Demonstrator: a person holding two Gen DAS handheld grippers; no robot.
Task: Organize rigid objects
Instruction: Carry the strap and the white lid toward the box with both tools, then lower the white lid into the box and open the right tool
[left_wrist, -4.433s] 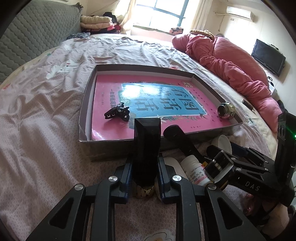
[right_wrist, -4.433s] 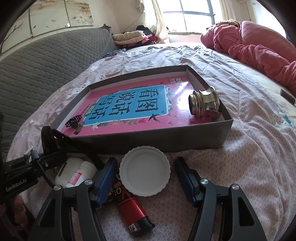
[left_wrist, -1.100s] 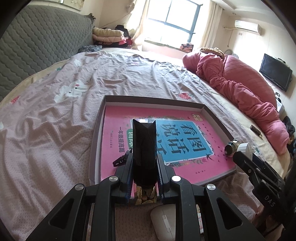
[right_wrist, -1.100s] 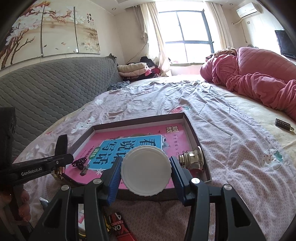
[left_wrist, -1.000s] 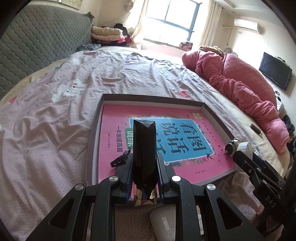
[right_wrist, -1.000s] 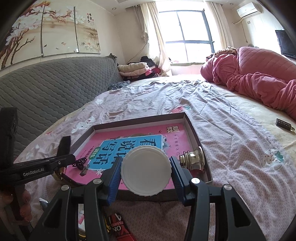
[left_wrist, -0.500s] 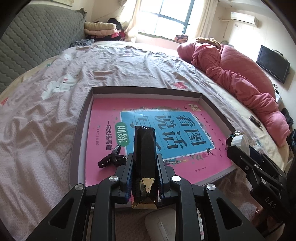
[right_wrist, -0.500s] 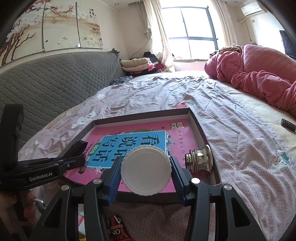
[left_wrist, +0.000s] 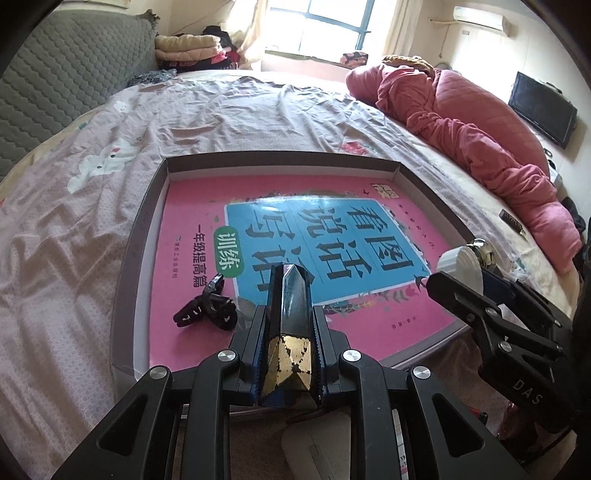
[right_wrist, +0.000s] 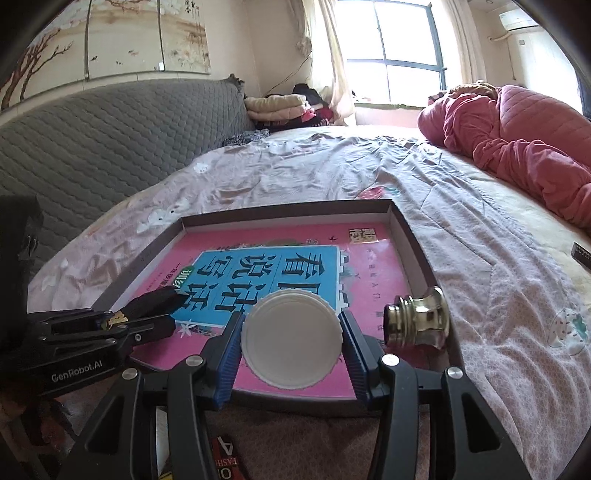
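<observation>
A shallow grey box (left_wrist: 138, 236) lined with a pink and blue book (left_wrist: 332, 236) lies on the bed. My left gripper (left_wrist: 290, 328) is shut on a black faceted bottle with a gold base (left_wrist: 290, 306), held over the box's near edge. A black hair clip (left_wrist: 207, 306) lies in the box just left of it. My right gripper (right_wrist: 291, 343) is shut on a white round lid (right_wrist: 291, 338), held over the box's near right part. A gold metal knob (right_wrist: 417, 321) lies in the box's near right corner, right of the lid. The left gripper also shows in the right wrist view (right_wrist: 159, 306).
Near the box's front edge lie a white mouse (left_wrist: 317, 450) and a red and black item (right_wrist: 225, 461). A pink quilt (left_wrist: 480, 122) is heaped at the far right of the bed. A grey padded headboard (right_wrist: 110, 125) runs along the left. A small dark object (left_wrist: 511, 221) lies on the sheet, right.
Both grippers have moved forward and lower toward the box with their objects held. The bottle now tilts forward over the box's near edge, and the lid is over the box's near right part.
</observation>
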